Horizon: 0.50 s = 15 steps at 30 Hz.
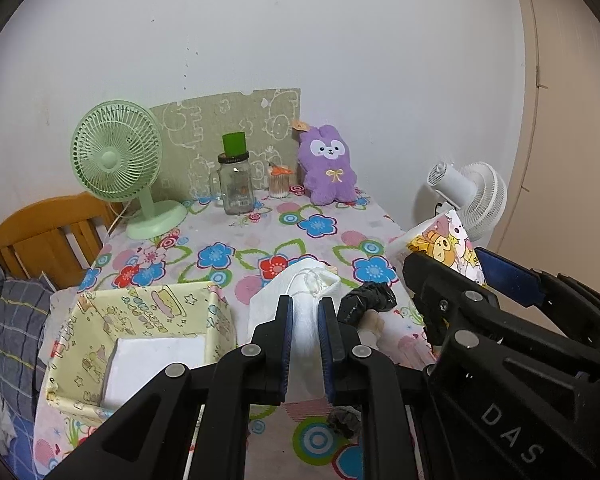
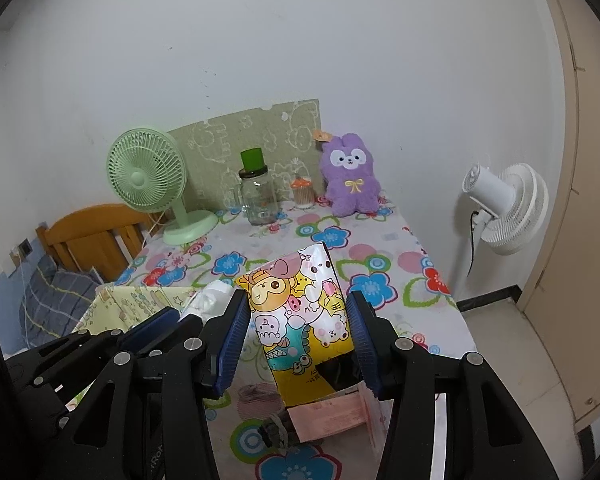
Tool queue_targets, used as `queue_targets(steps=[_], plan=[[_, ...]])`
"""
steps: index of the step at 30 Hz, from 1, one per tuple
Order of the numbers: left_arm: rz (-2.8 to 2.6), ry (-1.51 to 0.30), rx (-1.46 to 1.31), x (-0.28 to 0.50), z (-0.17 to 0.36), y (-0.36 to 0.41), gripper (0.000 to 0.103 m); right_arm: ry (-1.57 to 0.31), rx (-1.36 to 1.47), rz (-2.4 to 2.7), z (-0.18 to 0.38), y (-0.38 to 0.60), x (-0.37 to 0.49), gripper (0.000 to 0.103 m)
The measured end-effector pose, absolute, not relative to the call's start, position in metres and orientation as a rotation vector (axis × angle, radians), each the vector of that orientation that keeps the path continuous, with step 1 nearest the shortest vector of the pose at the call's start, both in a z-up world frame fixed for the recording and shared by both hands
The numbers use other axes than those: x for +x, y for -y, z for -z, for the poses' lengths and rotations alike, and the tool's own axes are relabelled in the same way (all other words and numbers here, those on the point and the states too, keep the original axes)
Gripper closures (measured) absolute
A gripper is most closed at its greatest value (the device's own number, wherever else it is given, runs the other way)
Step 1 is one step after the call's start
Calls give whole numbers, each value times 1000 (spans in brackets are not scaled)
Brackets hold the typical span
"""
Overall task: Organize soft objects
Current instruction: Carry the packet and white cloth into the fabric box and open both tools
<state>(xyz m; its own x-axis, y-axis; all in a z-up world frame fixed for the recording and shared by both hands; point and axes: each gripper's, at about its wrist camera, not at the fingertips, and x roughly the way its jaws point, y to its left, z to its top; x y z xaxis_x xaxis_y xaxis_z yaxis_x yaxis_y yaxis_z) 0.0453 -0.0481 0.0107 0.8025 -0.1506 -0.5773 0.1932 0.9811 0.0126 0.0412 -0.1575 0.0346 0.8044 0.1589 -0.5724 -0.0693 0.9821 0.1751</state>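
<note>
My left gripper (image 1: 305,322) is pinched tight on a white cloth bundle (image 1: 306,280). The cloth is squeezed thin between the blue pads and bulges out above and ahead of the fingertips, with a knotted drawstring showing at its top. It hangs clear of the flowered tablecloth (image 1: 220,256).

My right gripper (image 2: 298,334) is closed on a cartoon-printed packet (image 2: 300,320). Both ribbed blue pads press its left and right edges, the jaws standing about half spread by the packet's width. The packet stands upright between them, its top edge reaching past the fingertips and its lower end dropping below the pads.

The two grippers sit side by side. In the left view the packet shows at the right, just beside the cloth bundle; in the right view the white cloth peeks out to the left of the packet.

A pale yellow printed box (image 1: 140,320) lies down-left of the left gripper, open-topped, with a white stack (image 1: 152,364) inside.

A black crumpled item (image 1: 366,300) lies on the table just right of the left fingertips.

At the far edge of the table: purple plush bunny (image 2: 350,174), glass jar (image 2: 258,196), green desk fan (image 2: 146,176). A white fan (image 2: 508,206) stands off the table to the right.
</note>
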Motion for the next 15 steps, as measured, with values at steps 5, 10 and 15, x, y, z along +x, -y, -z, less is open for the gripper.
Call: queue_targets(steps=[5, 10, 15], plan=[[161, -602, 90, 47, -15, 41, 93, -634, 155, -135, -37, 150, 43, 49], [146, -594, 102, 51, -18, 30, 93, -633, 140, -143, -41, 138, 48, 49], [125, -585, 106, 55, -20, 19, 93, -634, 129, -154, -43, 127, 57, 49]])
